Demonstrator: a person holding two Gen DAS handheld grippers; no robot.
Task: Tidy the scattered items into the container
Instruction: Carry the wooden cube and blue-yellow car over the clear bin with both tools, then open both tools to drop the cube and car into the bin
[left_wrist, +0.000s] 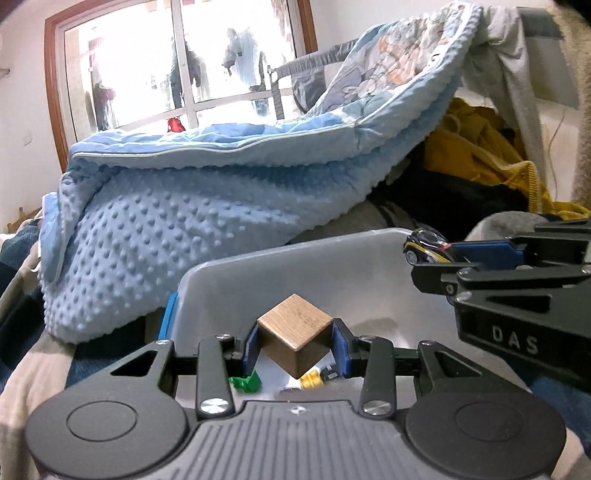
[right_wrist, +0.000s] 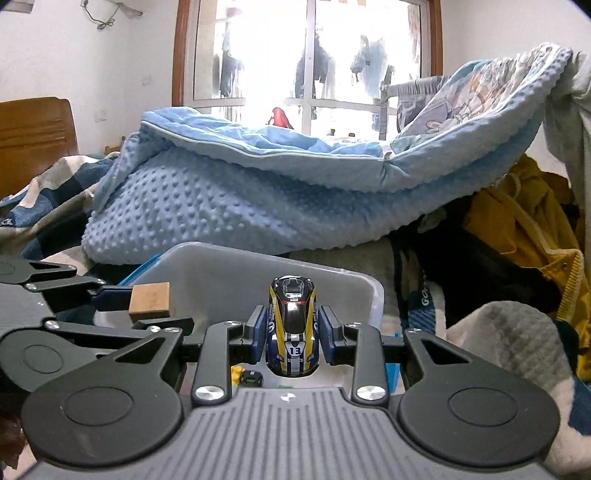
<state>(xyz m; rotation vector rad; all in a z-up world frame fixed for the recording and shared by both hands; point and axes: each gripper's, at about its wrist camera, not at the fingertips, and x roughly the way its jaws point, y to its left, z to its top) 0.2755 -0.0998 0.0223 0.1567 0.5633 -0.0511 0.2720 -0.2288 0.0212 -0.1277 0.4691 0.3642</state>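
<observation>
- One big dotted blue blanket (left_wrist: 177, 229) fills the middle of both views, draped over a heap of clothes, with a yellow garment (right_wrist: 517, 221) at the right of the frame.
- Below it, at lower centre, sits the translucent grey container (left_wrist: 295, 273); both my grippers hang over its open top.
- My left gripper (left_wrist: 295, 343) pinches a wooden cube (left_wrist: 293, 334) between its blue pads, one corner pointing down, over the bin's interior.
- My right gripper (right_wrist: 291, 332) clamps a toy car (right_wrist: 292, 325), blue and yellow with the number 13, nose pointing away from me, above the bin near its right rim.
- Small toys lie on the bin floor beneath: a green piece (left_wrist: 245, 382) and a yellow piece (left_wrist: 312, 380).
</observation>
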